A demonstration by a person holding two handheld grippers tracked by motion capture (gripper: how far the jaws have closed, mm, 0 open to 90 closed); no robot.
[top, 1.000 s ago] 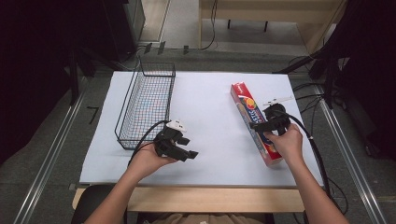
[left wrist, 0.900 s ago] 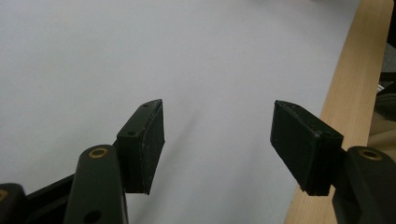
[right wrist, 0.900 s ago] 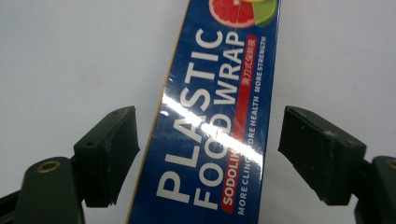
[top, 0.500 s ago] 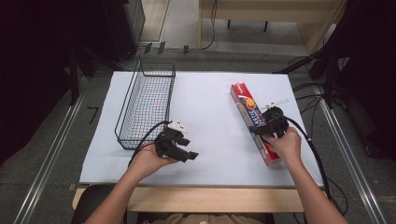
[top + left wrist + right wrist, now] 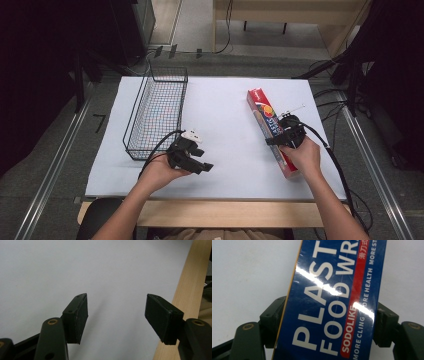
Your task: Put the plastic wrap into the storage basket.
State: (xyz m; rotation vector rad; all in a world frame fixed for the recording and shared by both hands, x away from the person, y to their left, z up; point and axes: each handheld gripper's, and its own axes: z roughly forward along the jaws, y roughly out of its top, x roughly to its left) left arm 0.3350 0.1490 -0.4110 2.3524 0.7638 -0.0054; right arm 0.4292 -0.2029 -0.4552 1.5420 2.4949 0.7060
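A long box of plastic food wrap, red and blue, lies on the white table cover at the right, running away from the person. My right gripper sits on its near half. In the right gripper view the blue box lies between the two jaws, and both pads press its long sides. My left gripper hovers low over the bare cover near the front edge, pointing right. Its jaws stand wide apart with nothing between them.
A black wire basket stands at the left of the table, open at the top. The wooden table edge runs close beside the left gripper. Cables trail from both grippers toward the person.
The right hand has slid a little toward the person along the box and settled, with its jaws now against the box's sides. The left gripper has hardly moved.
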